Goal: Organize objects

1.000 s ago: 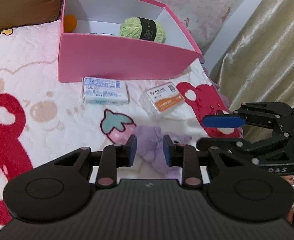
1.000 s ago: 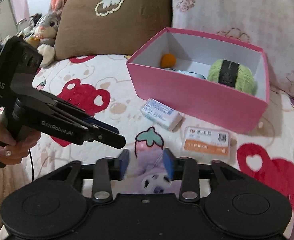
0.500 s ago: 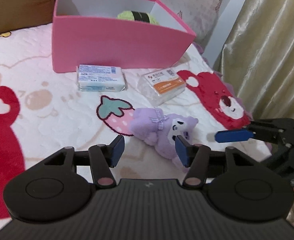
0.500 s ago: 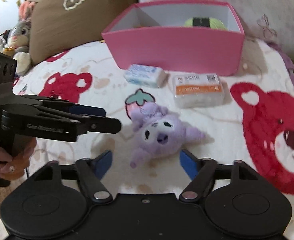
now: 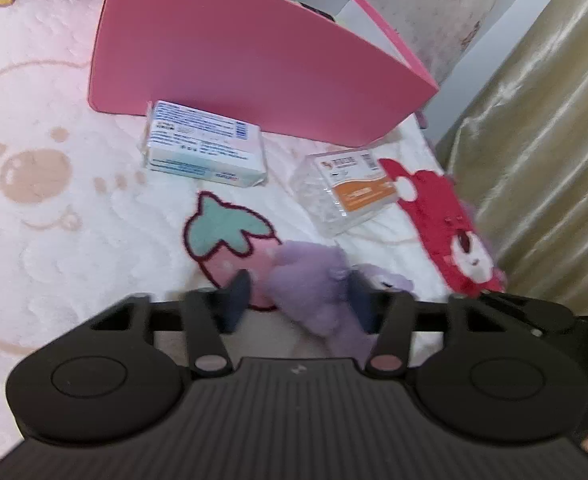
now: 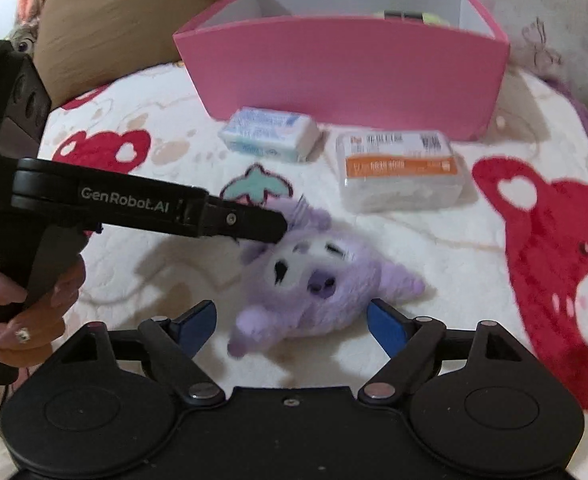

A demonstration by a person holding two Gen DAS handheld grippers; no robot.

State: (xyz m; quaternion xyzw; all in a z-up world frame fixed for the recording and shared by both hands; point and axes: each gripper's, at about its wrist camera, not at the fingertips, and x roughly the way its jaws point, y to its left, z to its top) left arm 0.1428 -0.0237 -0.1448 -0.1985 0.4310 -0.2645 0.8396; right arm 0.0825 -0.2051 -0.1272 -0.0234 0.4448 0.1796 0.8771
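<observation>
My left tongs [image 5: 295,300] are closing around the purple plush toy [image 5: 313,284], its body between the pads; whether they press yet I can't tell through the blur. My right tongs [image 6: 290,322] stand spread and closing, the plush [image 6: 313,280] between the blue pads, untouched. From the plush, the blue-and-white packet [image 6: 268,134] lies at eleven o'clock, the clear orange-labelled box [image 6: 399,172] at one, the pink box [image 6: 345,76] at twelve on the bedspread [image 6: 453,240].
</observation>
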